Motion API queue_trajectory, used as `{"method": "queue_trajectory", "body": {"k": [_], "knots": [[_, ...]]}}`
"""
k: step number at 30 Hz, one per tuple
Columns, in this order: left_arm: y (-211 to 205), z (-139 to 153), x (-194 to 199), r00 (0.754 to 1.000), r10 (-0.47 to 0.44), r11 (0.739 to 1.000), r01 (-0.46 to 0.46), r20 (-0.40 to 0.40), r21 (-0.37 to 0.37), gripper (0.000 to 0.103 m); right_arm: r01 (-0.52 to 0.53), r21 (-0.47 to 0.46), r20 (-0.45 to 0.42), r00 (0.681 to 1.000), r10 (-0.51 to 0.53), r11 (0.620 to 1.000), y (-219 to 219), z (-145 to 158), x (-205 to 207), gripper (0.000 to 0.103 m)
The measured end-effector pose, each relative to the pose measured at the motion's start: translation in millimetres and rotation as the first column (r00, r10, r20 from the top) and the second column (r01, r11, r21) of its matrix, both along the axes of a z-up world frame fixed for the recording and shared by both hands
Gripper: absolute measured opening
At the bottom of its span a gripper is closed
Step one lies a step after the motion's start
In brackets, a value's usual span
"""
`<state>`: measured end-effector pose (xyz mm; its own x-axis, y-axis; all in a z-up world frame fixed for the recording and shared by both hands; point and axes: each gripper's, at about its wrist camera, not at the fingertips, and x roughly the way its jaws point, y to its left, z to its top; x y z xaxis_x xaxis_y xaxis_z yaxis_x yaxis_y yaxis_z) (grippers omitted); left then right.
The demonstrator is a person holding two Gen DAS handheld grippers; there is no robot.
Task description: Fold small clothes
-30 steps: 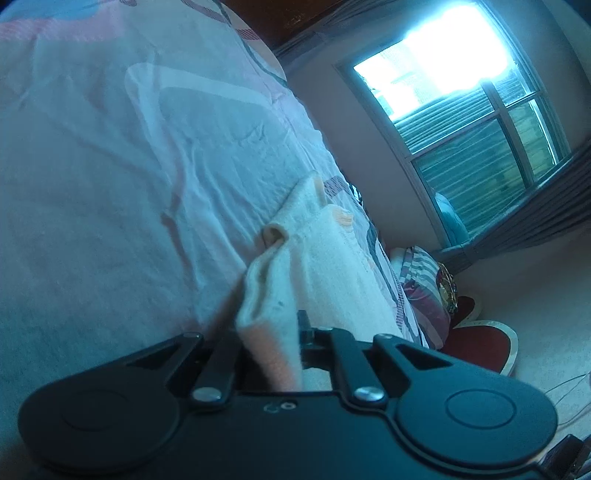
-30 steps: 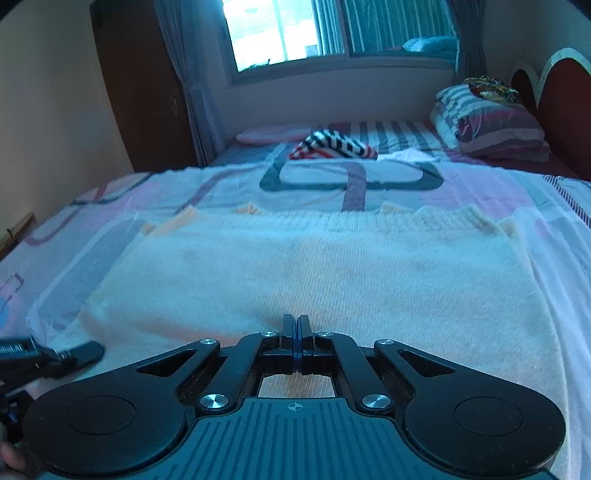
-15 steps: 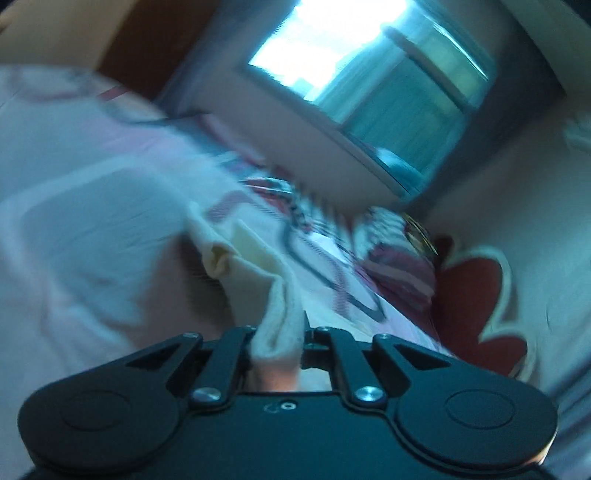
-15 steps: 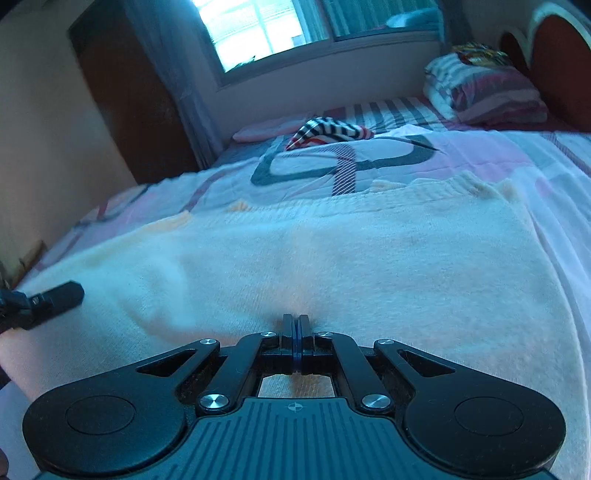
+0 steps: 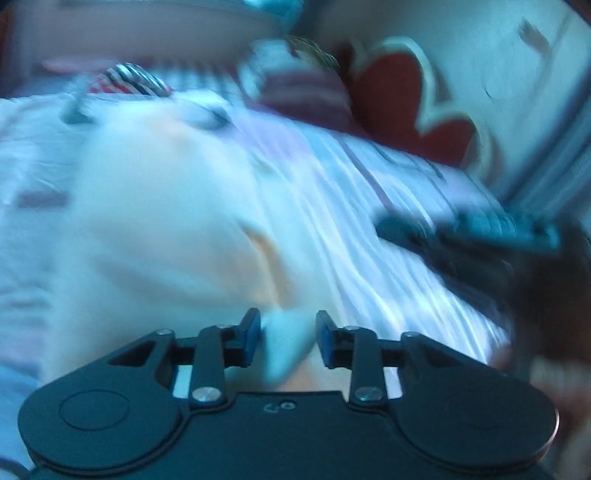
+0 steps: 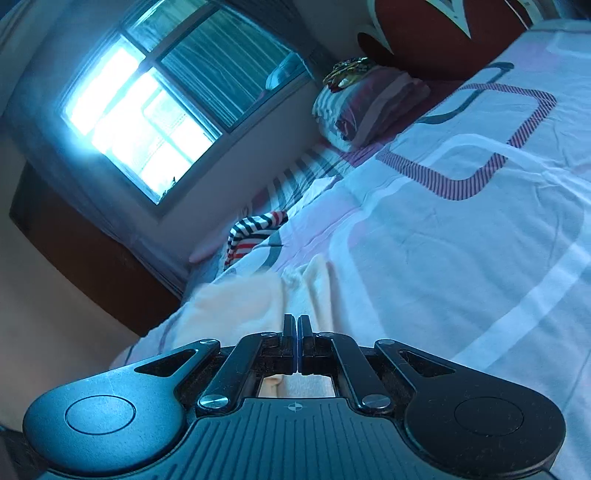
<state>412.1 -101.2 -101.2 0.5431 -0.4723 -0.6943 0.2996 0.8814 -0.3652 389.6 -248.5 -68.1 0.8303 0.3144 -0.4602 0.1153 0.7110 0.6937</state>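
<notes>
A cream knit garment (image 5: 155,221) lies on the bed; the left wrist view is heavily motion-blurred. My left gripper (image 5: 288,334) has its jaws apart, with a bit of the cream cloth lying loose between them. My right gripper (image 6: 297,332) is shut on the edge of the cream garment (image 6: 258,299), which bunches in folds just ahead of its fingertips. The right gripper also shows in the left wrist view (image 5: 461,236) at the right, low over the bed.
The patterned bedsheet (image 6: 461,240) covers the bed. A striped garment (image 6: 251,232) lies near the far side. Striped pillows (image 6: 369,107) sit by the dark red headboard (image 6: 436,33). A window (image 6: 147,110) and dark wardrobe (image 6: 74,254) stand beyond.
My left gripper has opened and let go of the cream cloth, swinging right toward the headboard. My right gripper, still shut on the garment's edge, has rolled sharply, bunching the cloth.
</notes>
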Motion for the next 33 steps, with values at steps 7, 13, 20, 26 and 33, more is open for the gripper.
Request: {"method": "queue_trajectory", "body": {"k": [7, 13, 20, 26, 33], "knots": [[100, 31, 6, 0.953, 0.233, 0.972, -0.222, 0.193, -0.077, 0.069, -0.182, 0.059, 0.011, 0.983, 0.181, 0.982, 28, -8, 15, 0.055], [119, -5, 43, 0.968, 0.242, 0.967, -0.246, 0.063, 0.064, 0.057, -0.280, 0.065, -0.074, 0.956, 0.285, 0.958, 63, -29, 40, 0.054], [132, -12, 37, 0.968, 0.252, 0.968, -0.252, 0.018, -0.010, 0.058, -0.316, 0.093, -0.099, 0.941, 0.324, 0.944, 63, -37, 55, 0.054], [145, -13, 48, 0.968, 0.251, 0.967, -0.249, 0.027, -0.060, 0.058, -0.393, 0.073, -0.090, 0.913, 0.399, 0.916, 86, -35, 73, 0.042], [141, -12, 51, 0.975, 0.219, 0.974, -0.216, 0.040, -0.062, 0.056, -0.429, -0.132, -0.134, 0.901, 0.413, 0.894, 121, -27, 75, 0.016]]}}
